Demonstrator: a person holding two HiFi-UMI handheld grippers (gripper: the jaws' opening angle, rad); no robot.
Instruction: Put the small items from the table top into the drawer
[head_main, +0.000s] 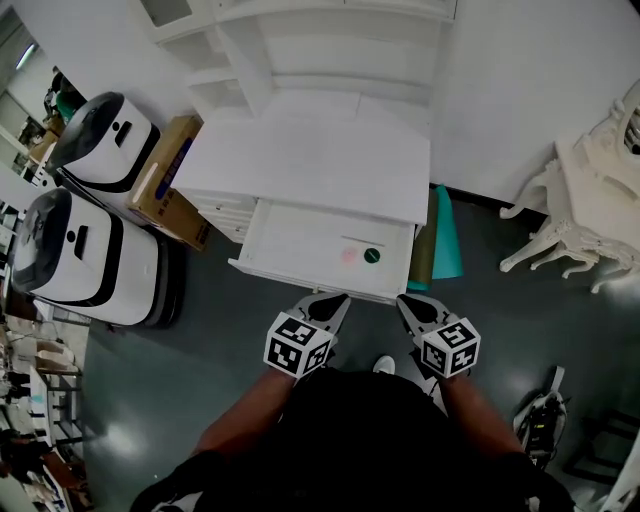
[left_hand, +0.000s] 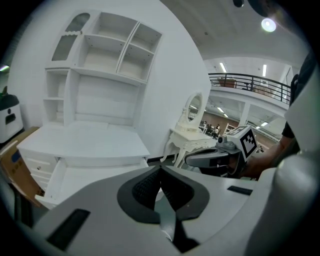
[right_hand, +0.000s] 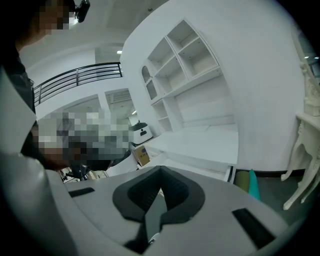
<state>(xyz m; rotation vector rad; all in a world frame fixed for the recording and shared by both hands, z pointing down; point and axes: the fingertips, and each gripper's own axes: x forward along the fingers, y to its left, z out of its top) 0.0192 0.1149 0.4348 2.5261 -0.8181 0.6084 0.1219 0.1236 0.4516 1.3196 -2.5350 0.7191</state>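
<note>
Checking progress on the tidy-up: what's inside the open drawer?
In the drawer lie a pink item and a round green item, towards its right end. Its back part is hidden under the table top.

White counter (head_main: 310, 160) set against the wall beneath open shelves (head_main: 330, 50). Below its front edge, white drawer (head_main: 290, 240) pulled open, with pink round item (head_main: 348, 256) and dark green round item (head_main: 372, 256) lying close together toward its right end.

White drawer (head_main: 300, 238) holds green item (head_main: 372, 256) and pink item (head_main: 348, 256).
</note>
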